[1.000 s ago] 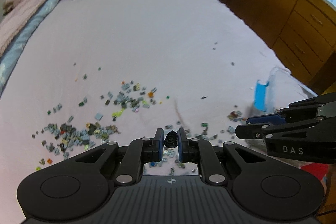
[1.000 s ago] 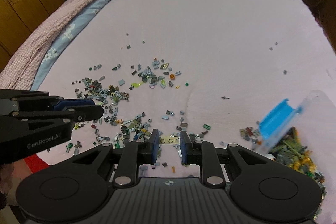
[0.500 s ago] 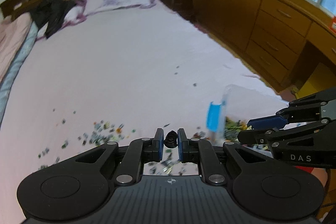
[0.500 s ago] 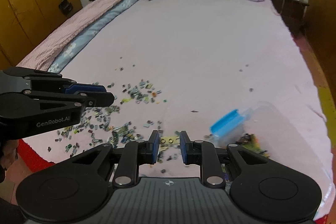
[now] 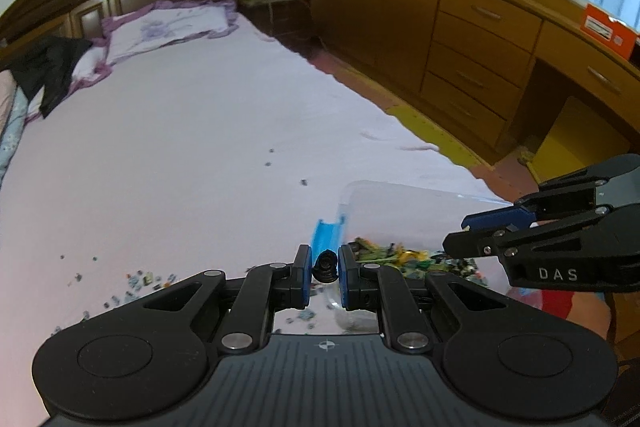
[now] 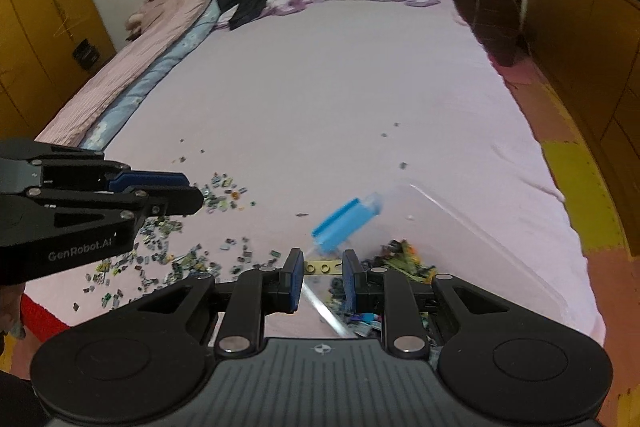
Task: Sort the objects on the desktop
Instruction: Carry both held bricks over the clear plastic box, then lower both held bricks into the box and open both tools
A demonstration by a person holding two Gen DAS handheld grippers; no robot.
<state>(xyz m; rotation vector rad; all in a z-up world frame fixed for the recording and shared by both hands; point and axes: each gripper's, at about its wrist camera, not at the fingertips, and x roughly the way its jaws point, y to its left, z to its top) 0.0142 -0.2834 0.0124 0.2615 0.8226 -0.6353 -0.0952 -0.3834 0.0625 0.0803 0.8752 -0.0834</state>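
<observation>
1. The left gripper (image 5: 325, 267) is clamped on a small black round piece (image 5: 326, 264), which sits pinched between the blue pads (image 5: 303, 269)

2. The right gripper (image 6: 322, 273) is clamped on a tan studded plate (image 6: 322, 267); the plate's long axis runs straight across the gap from pad to pad, so it bridges the jaws end to end

3. The clear plastic bin (image 6: 486, 227), with a blue clip (image 6: 344, 221) on its near-left corner, lies on the pink bed (image 6: 320, 99) and already holds a heap of sorted pieces (image 6: 404, 259)

4. In the right wrist view the bin spreads from 12 to about 3 o'clock of the right gripper, and its near wall passes directly under the fingertips, so the plate seems to hang roughly over the bin's left edge

5. In the left wrist view the bin lies at 1 to 2 o'clock of the left gripper, with the clip at 12 just beyond the black piece; the right gripper (image 5: 476, 233) shows at 3 o'clock, above the bin's right part

6. The right hand looks nearer the bin's middle, so I judge its drop comes more easily; the left needs a short carry toward 1 o'clock to clear the wall

7. The loose pieces (image 6: 160, 251) left to sort lie scattered on the bed at 9 to 10 o'clock of the right gripper, well apart from the bin
</observation>
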